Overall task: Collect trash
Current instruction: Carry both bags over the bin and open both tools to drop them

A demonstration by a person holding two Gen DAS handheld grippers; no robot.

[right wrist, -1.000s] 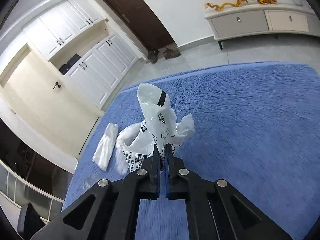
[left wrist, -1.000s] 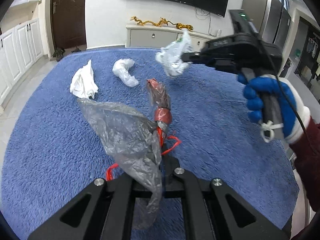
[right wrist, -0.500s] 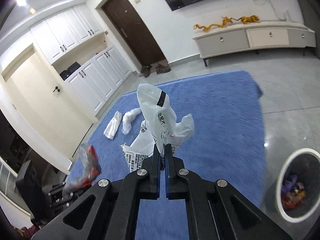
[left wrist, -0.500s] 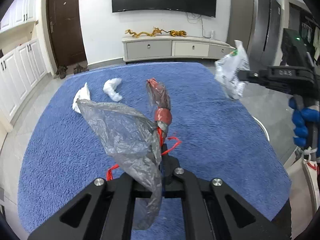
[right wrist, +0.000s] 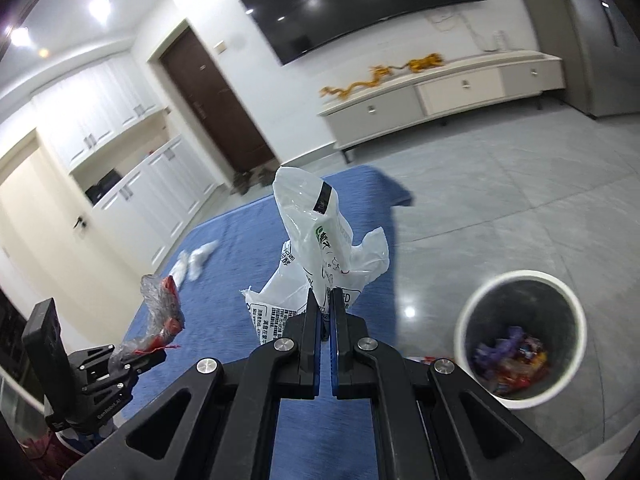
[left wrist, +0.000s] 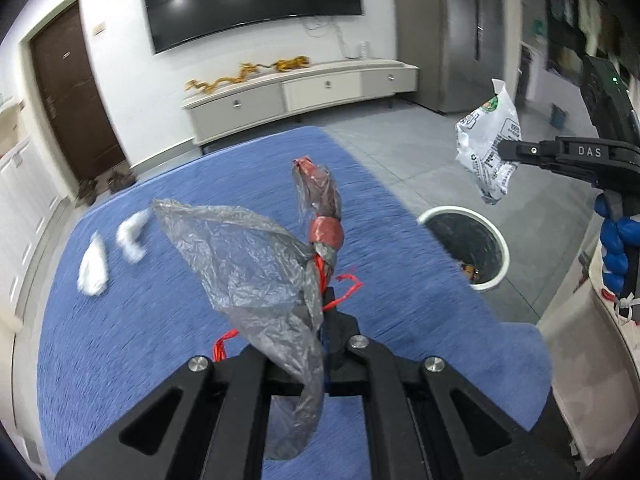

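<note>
Far left on the blue rug (left wrist: 160, 320): two white crumpled wads (left wrist: 93, 264) (left wrist: 132, 232), smaller and farther off than a second ago. Centre: left gripper (left wrist: 326, 296) clamped tight on a grey plastic bag (left wrist: 256, 264) twisted with a red wrapper (left wrist: 325, 232), raised over the rug as before. Right of centre, new since a second ago: a white-rimmed trash bin (left wrist: 500, 240) on the grey floor just beside the rug's edge, coloured scraps inside. Far right: right gripper (right wrist: 326, 300) pinched shut on a white printed plastic bag (right wrist: 320, 240), now off the rug, hanging above the floor near the bin; blue glove (left wrist: 614, 244) on the handle.
</note>
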